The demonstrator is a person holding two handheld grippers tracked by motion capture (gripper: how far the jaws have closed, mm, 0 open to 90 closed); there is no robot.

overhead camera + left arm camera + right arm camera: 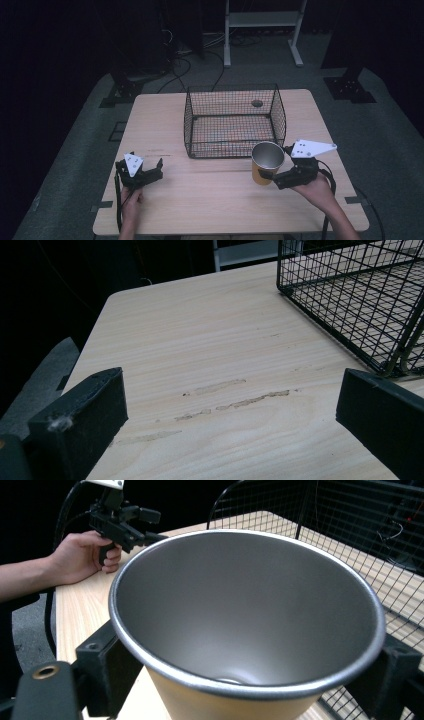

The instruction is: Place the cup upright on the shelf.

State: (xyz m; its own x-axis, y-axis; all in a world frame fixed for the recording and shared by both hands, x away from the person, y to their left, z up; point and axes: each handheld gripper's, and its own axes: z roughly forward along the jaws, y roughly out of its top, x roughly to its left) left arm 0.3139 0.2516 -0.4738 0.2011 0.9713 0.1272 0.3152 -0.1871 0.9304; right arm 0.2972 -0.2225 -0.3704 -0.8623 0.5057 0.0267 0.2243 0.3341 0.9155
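left gripper (150,172) rests released on the table (200,200), jaws wide apart. right gripper (270,175) clamps the cup (266,162) just below its rim, in front of the wire basket (235,120). steel-lined cup looks rigid, light, slick; grip under the rolled lip.

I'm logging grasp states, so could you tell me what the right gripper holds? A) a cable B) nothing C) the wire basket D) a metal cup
D: the right gripper has its jaws either side of the cup, pressed on its wall just below the rim, in front of the basket.
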